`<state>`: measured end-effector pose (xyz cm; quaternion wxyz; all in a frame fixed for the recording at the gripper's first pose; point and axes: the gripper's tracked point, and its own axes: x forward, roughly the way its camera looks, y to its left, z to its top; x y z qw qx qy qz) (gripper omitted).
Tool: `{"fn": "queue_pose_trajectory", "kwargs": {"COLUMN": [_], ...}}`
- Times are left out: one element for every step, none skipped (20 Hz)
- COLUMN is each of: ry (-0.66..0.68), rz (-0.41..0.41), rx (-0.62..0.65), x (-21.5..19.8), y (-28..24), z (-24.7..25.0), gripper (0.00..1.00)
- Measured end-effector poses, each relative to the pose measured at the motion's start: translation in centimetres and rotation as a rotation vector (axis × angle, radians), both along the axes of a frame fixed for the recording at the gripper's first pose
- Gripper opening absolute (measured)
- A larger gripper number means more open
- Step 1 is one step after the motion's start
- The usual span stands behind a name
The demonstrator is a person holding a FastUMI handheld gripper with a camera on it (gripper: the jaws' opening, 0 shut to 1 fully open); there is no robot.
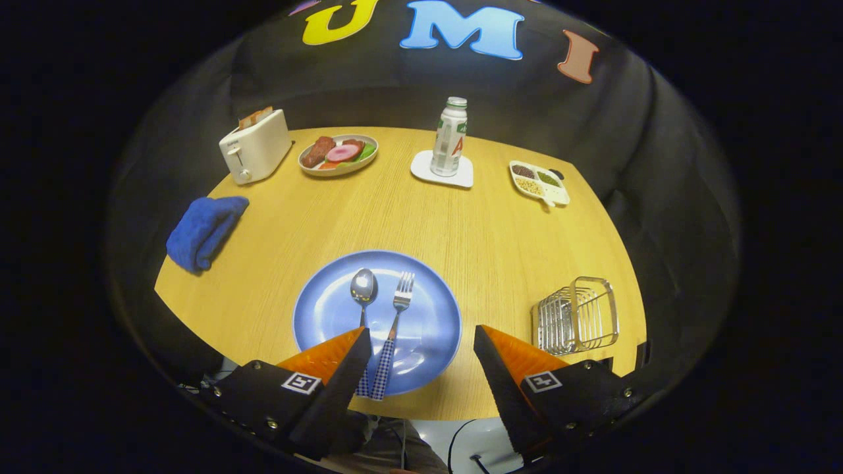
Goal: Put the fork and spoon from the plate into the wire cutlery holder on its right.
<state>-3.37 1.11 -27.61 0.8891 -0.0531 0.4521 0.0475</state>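
A blue plate (pixel 329 309) lies at the near edge of the wooden table. On it rest a spoon (pixel 363 289) and a fork (pixel 399 306), side by side, heads pointing away, both with blue checked handles. The spoon's handle is partly hidden behind my left finger. The wire cutlery holder (pixel 578 315) stands to the plate's right, near the table's right edge. My gripper (pixel 421 337) is open above the plate's near side, nothing between its orange fingers (pixel 520 359). The fork's handle lies just inside the left finger.
A blue cloth (pixel 203 230) lies at the table's left edge. At the back stand a white toaster (pixel 254 146), a dish of toy food (pixel 338 155), a bottle (pixel 450 137) on a white coaster and a divided snack tray (pixel 540 182).
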Motion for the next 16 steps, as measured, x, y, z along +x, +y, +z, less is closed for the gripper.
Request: {"fn": "queue_pose_trajectory", "kwargs": {"ry": [0.012,0.028,0.046,0.064,0.080,0.094,0.102,0.107,0.122,0.133,0.144,0.154,0.163,0.177,0.199,0.221], "rz": [0.000,-0.011,-0.024,-0.034,-0.036,-0.035,-0.032,-0.030,-0.020,-0.008,0.000,0.003,0.005,0.010,0.016,0.027], "rx": [-0.005,-0.005,0.005,0.013,0.019,0.018,0.012,-0.004,-0.021,-0.030,-0.037,-0.040,-0.046,-0.065,-0.089,-0.123], "x": [0.0,-0.1,-0.2,-0.1,-0.1,-0.1,0.1,0.2,0.2,0.2,0.1,0.1,0.1,-0.1,-0.3,-0.6], "y": [-0.2,-0.2,0.0,0.1,0.3,0.4,0.5,0.5,0.5,0.7,0.8,0.9,1.0,0.9,0.7,0.5], "z": [-0.5,-1.2,-1.8,-2.3,-2.7,-3.1,-3.4,-3.7,-4.1,-4.6,-4.8,-5.2,-5.3,-5.5,-5.6,-5.8], "gripper": [0.96,0.96,0.96,0.95,0.92,0.92,0.92,0.92,0.92,0.92,0.92,0.92,0.92,0.92,0.92,0.92]}}
